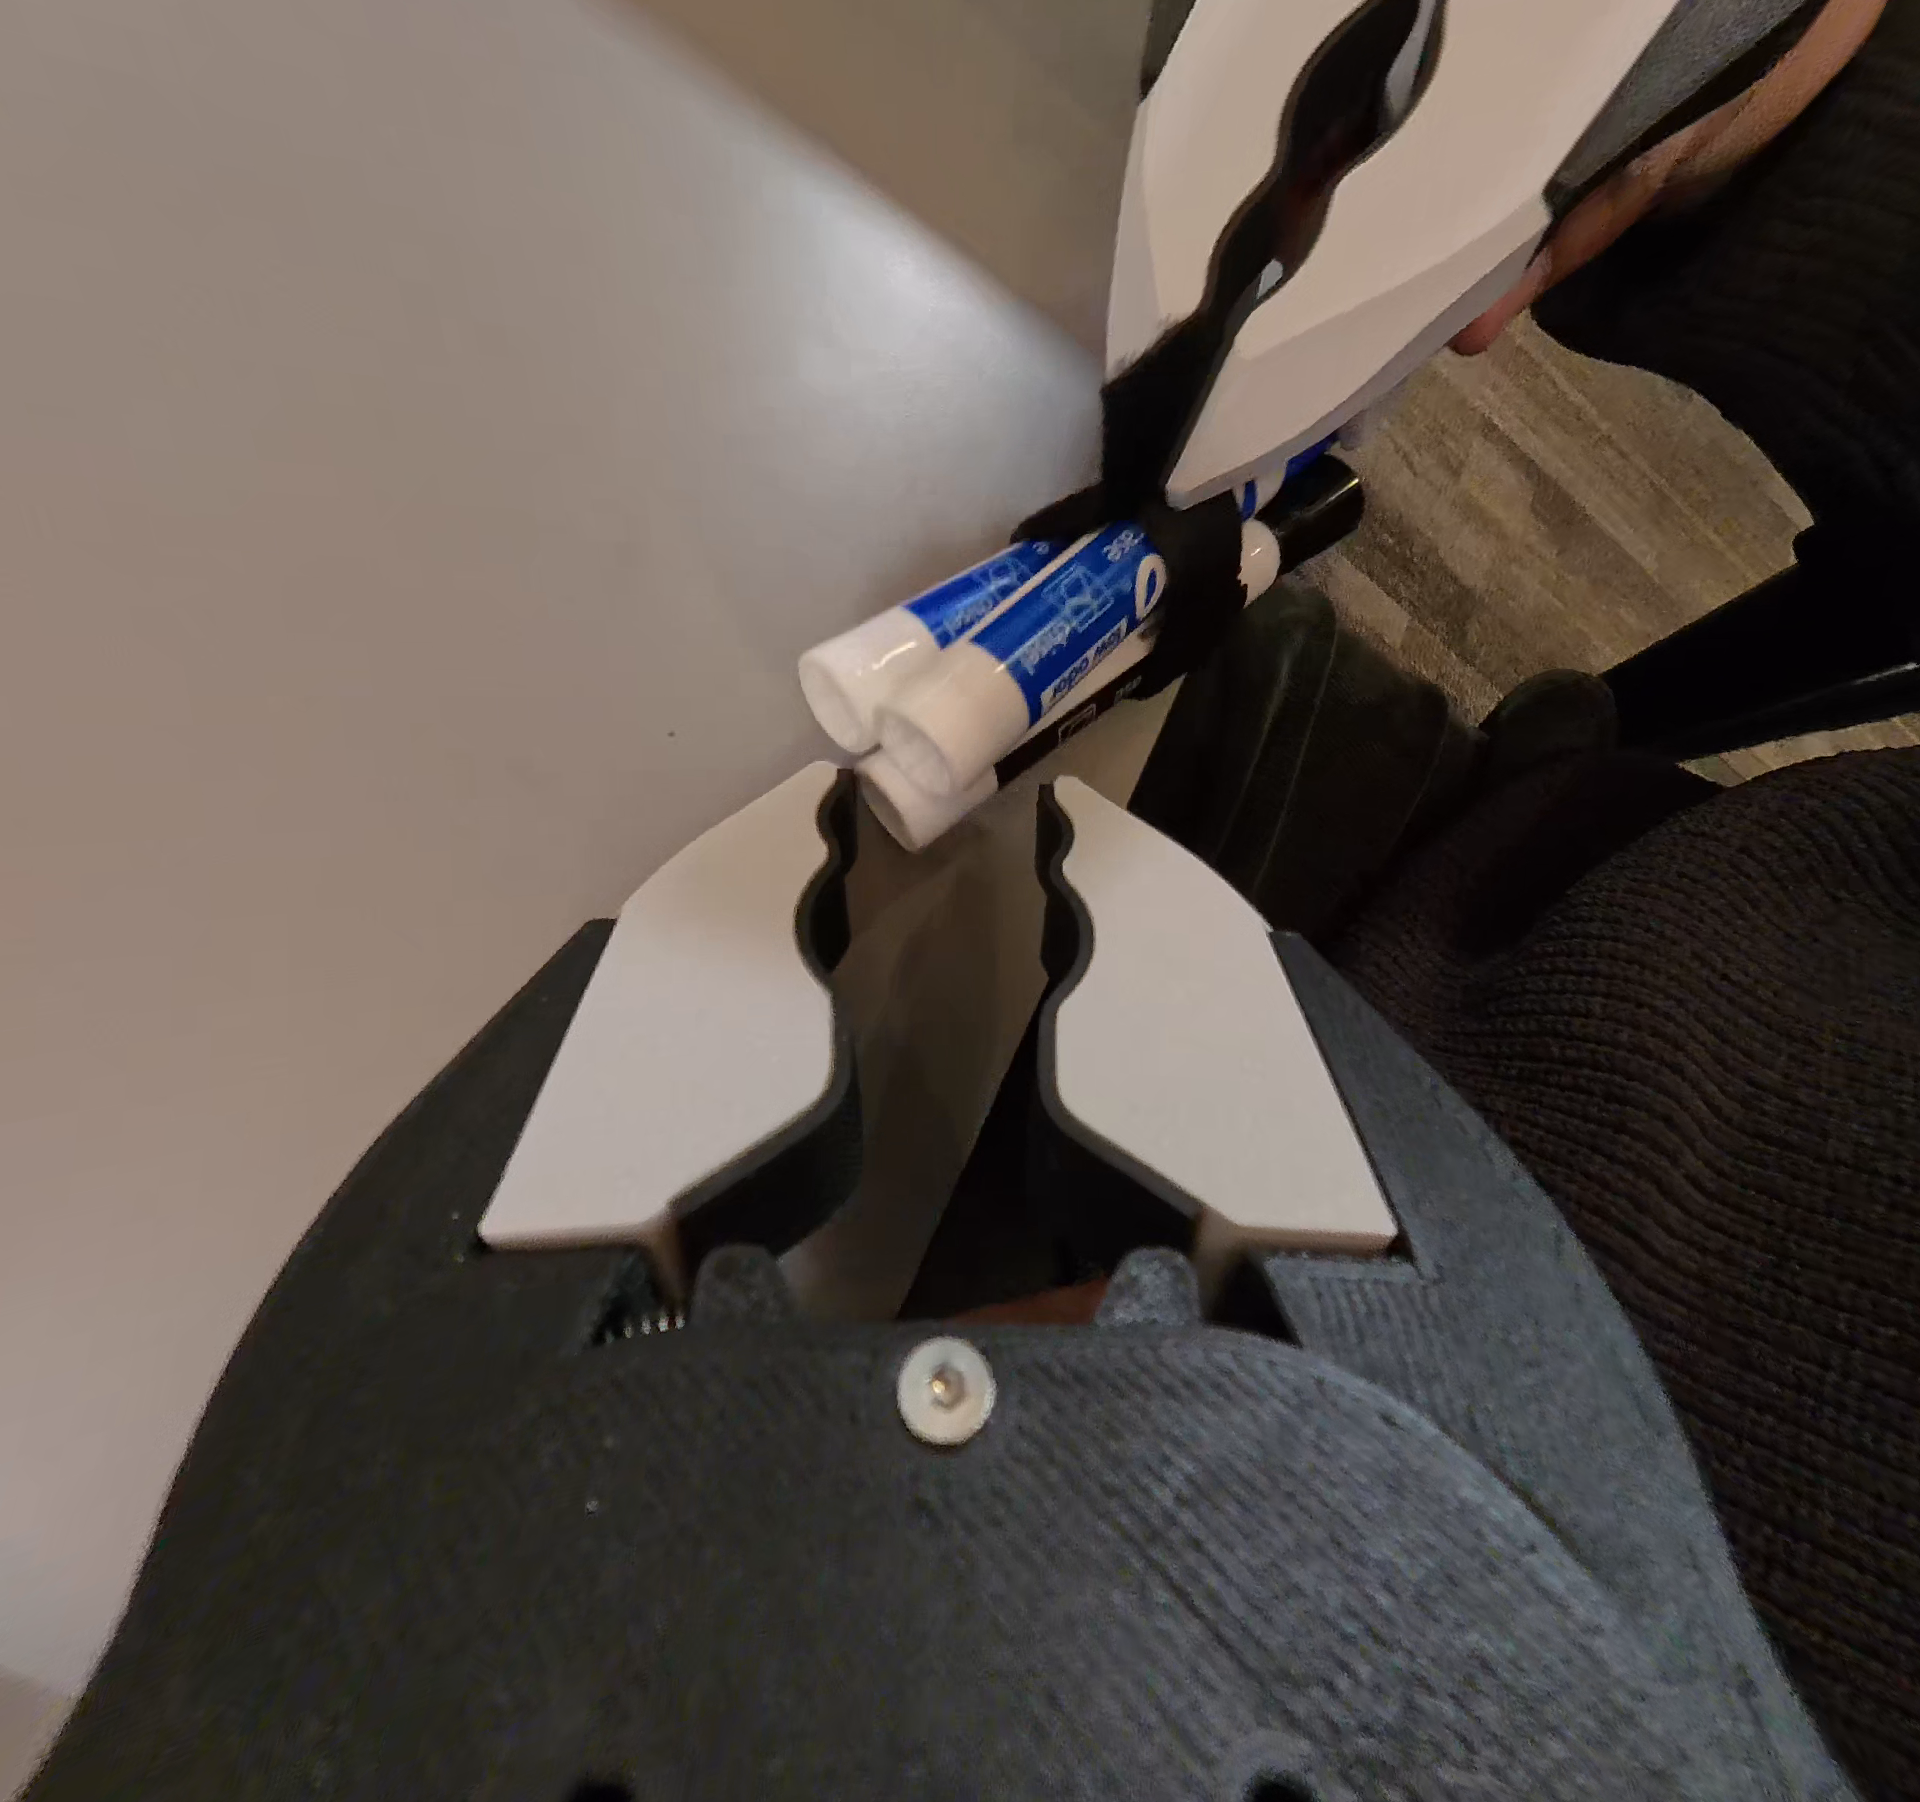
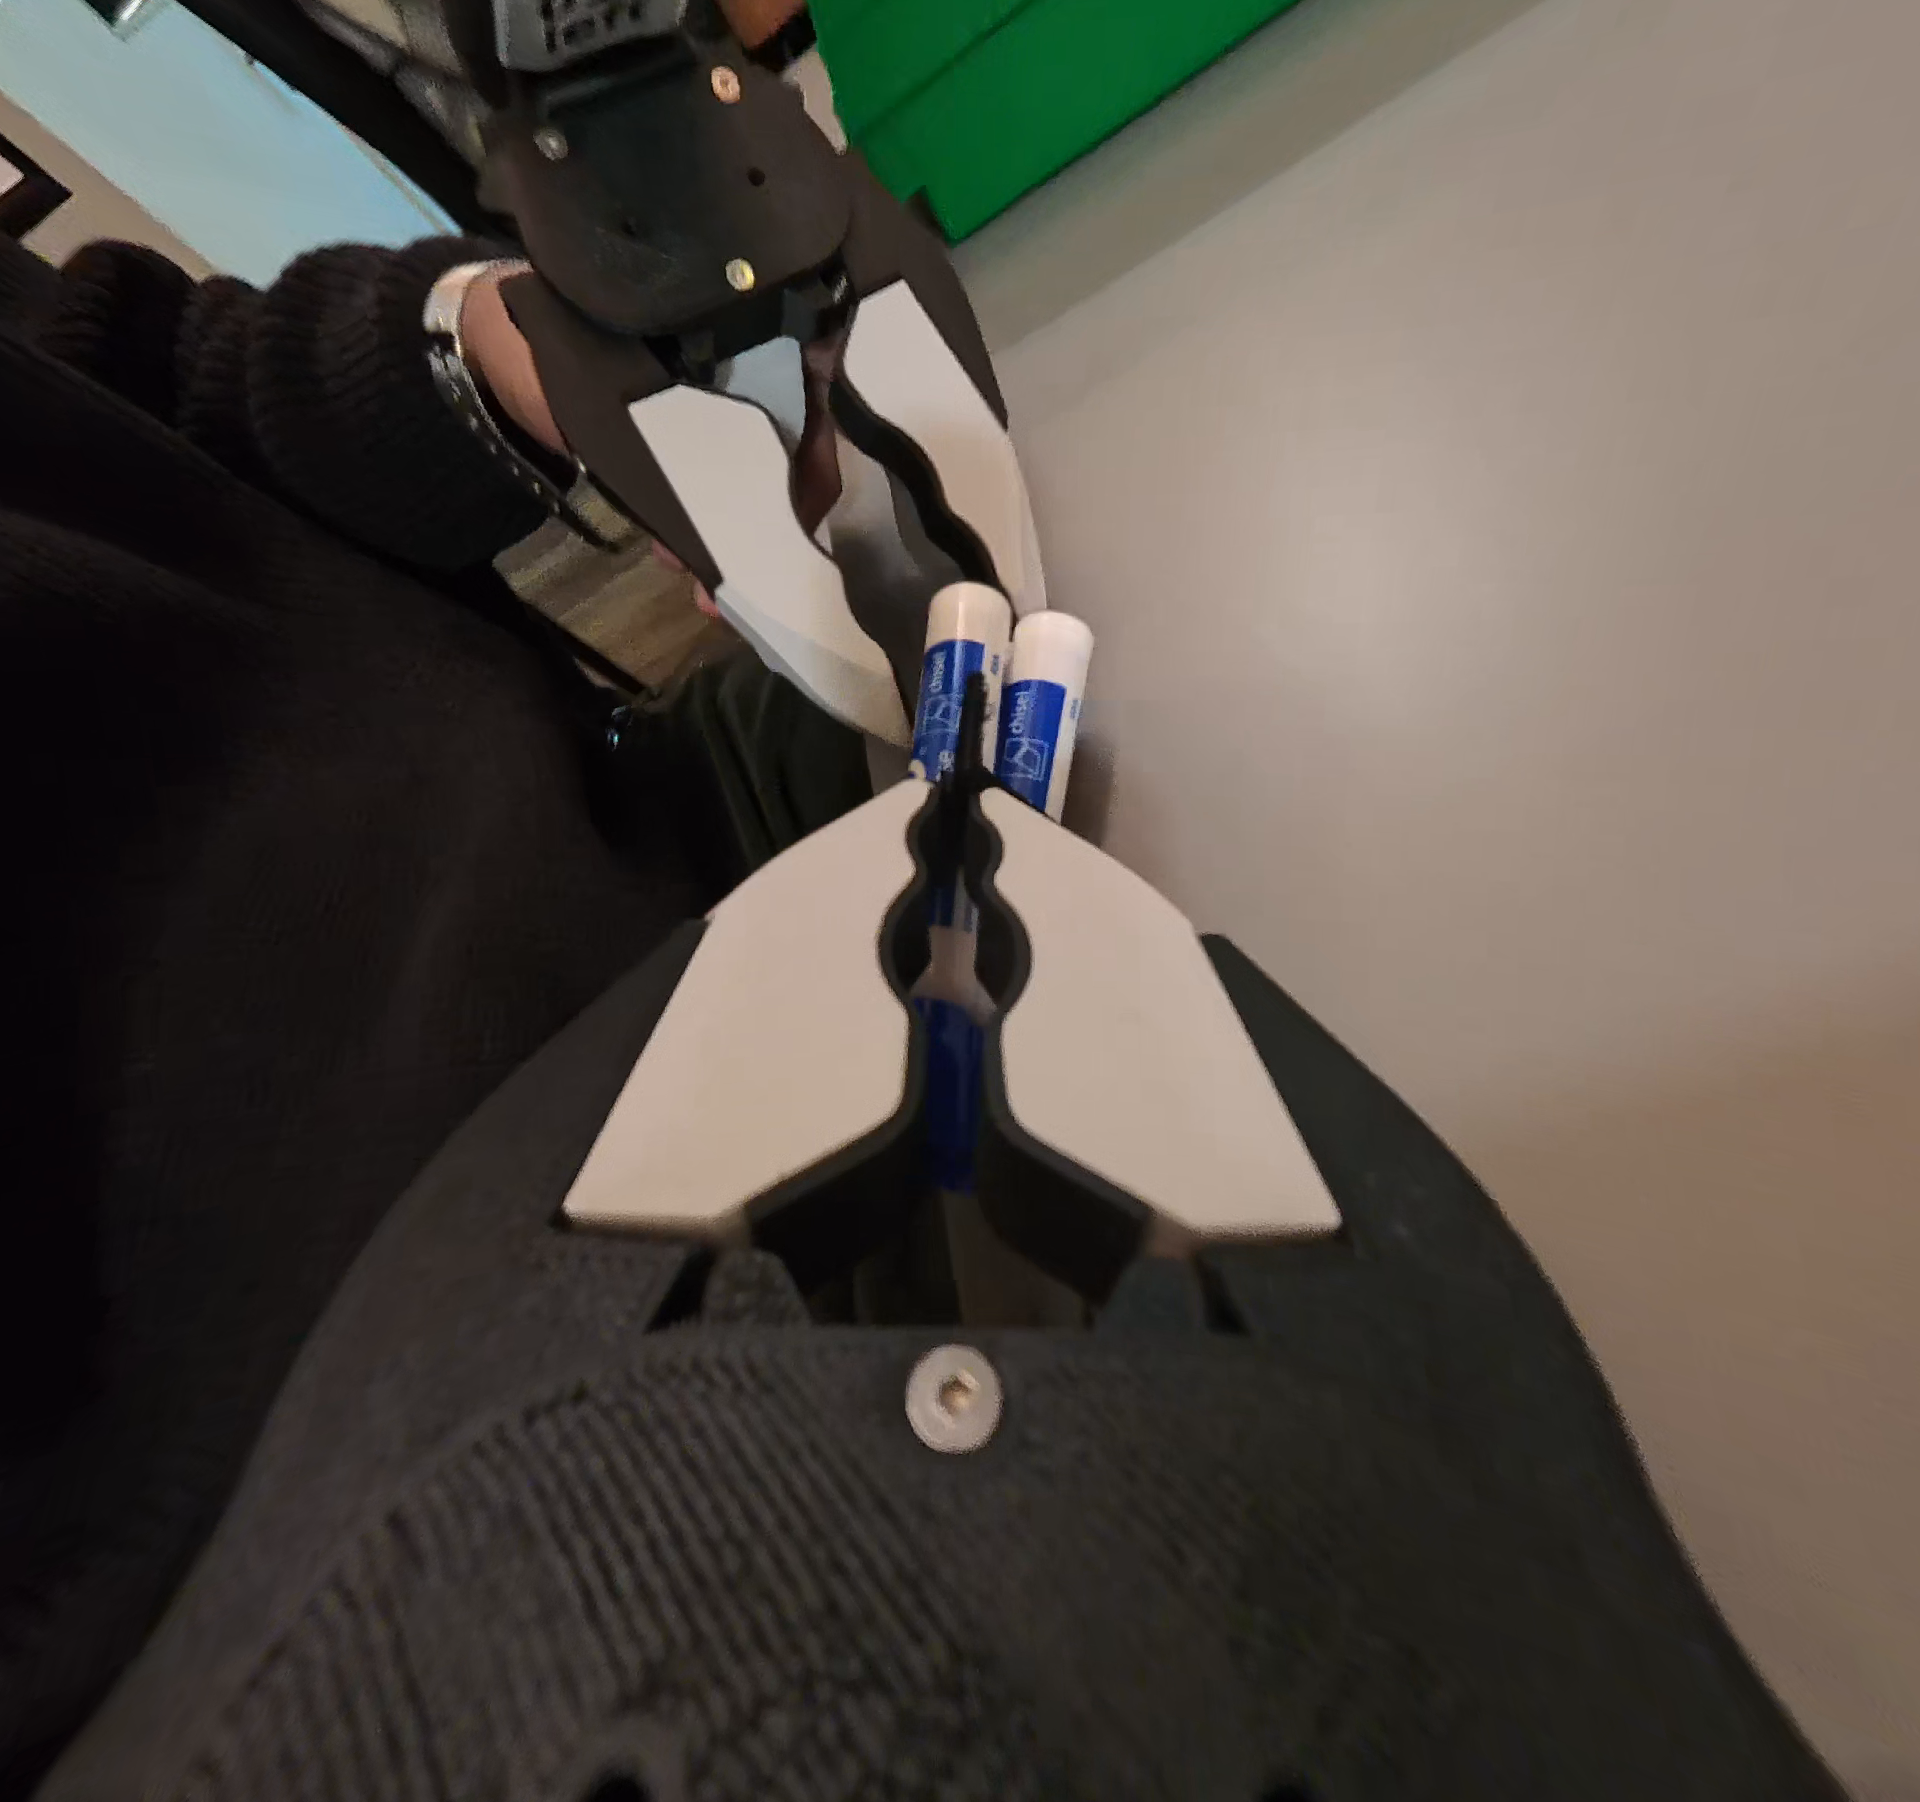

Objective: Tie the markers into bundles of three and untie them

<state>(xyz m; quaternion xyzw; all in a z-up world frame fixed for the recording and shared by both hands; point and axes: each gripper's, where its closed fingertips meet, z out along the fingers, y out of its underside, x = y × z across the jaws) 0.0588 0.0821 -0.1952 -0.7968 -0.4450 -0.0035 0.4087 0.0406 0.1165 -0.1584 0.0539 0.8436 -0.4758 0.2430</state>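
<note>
Our right gripper is clamped on the black strap that binds a bundle of markers, three white barrels, two with blue labels and one with a black label. Seen from the left wrist view, that gripper hangs over the bundle, its fingertips pinching the strap where it wraps the barrels. Our left gripper stands open to a moderate gap and holds nothing; the flat white ends of the markers sit right at its fingertips, the lowest barrel dipping just between them. The bundle hangs at the edge of the pale grey table, off the side nearest our dark knitted sleeve. Beyond the bundle, farther along the table, stands a green bin.
</note>
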